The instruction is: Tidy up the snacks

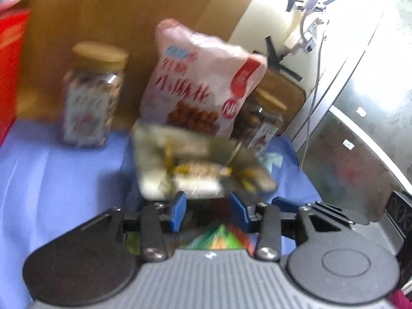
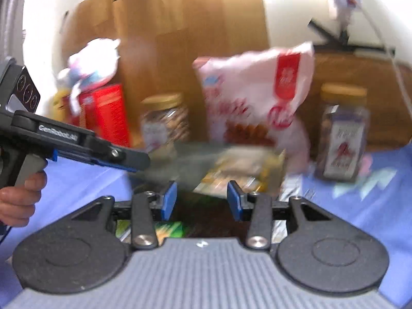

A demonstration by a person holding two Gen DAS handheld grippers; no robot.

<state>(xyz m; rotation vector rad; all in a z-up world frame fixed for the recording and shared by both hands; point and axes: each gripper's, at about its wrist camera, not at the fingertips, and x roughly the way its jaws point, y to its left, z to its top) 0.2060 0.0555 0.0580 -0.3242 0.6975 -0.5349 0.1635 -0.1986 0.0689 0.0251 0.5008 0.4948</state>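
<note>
A flat grey-green snack packet (image 1: 195, 170) (image 2: 231, 170) hangs blurred just above the blue cloth (image 1: 51, 170). My left gripper (image 1: 208, 211) is open, and the packet's near edge sits at its blue fingertips (image 1: 177, 211); no pad presses on it. In the right wrist view the left gripper (image 2: 139, 163) comes in from the left, its tip at the packet's left end. My right gripper (image 2: 202, 202) is open too, with the packet just beyond its pads (image 2: 235, 200). Behind it, a pink-and-white snack bag (image 1: 200, 85) (image 2: 257, 95) leans on a wooden board (image 1: 116, 13).
Two gold-lidded jars (image 2: 164, 121) (image 2: 342, 131) flank the bag. A red box (image 2: 105, 113) with a pink-and-white soft thing (image 2: 90, 61) on it stands at the left. Green packets (image 1: 219, 239) lie under the grippers. A hand (image 2: 18, 200) holds the left gripper. Cables (image 1: 314, 77) hang on the right.
</note>
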